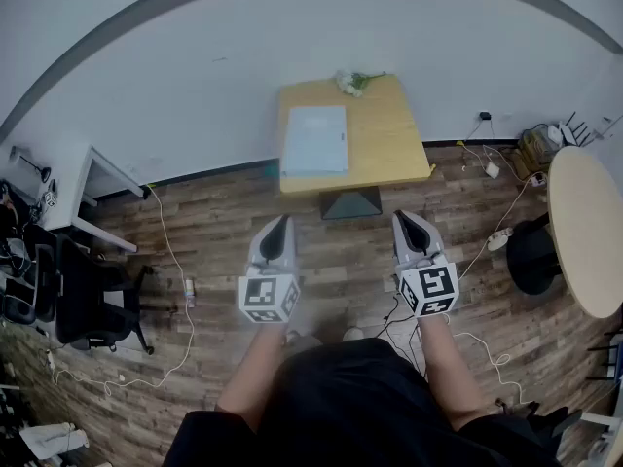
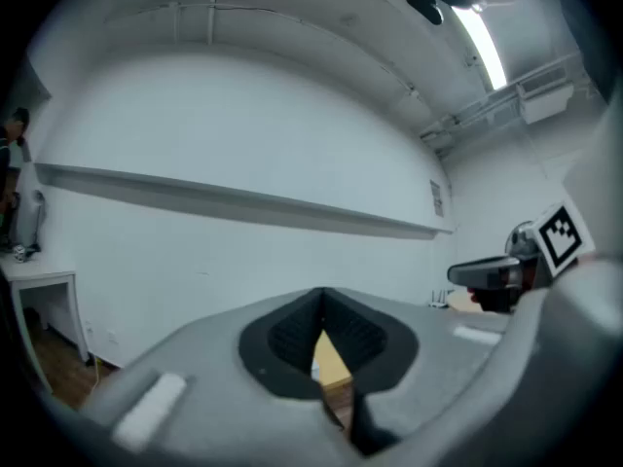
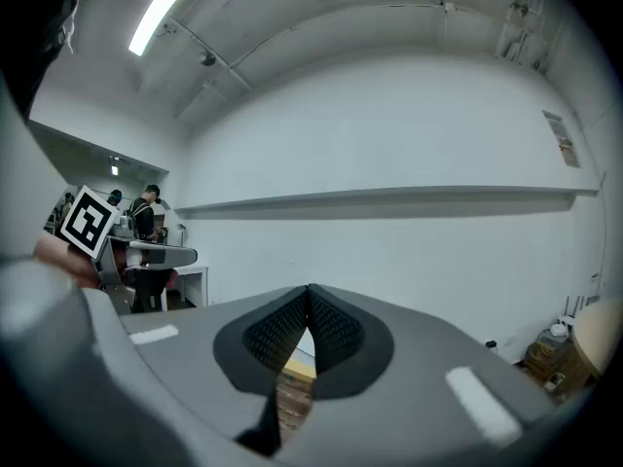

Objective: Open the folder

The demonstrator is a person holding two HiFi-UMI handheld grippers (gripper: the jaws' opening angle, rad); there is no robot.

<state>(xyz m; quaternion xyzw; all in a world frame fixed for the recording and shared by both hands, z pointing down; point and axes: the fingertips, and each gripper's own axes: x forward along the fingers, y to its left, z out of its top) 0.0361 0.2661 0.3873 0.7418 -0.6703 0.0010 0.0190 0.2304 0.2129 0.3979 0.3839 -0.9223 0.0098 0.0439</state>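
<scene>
Closed folder (image 1: 314,139) at left edge of table (image 1: 389,134); left gripper (image 1: 282,222) and right gripper (image 1: 404,218) closed, empty, well apart from it. Risk: folder is pushed off by closed jaws.

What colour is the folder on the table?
The folder is pale bluish white; the head view shows it best.

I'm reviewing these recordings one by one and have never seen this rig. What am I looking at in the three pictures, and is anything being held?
No robot: a standing person holds a two-jaw gripper in each hand. The head view looks down from their head; the other two cameras ride on the grippers, looking along the jaws. The left gripper and right gripper are both shut, holding nothing. Ahead, untouched, a wooden table carries a pale folder and what looks like flowers.
</scene>
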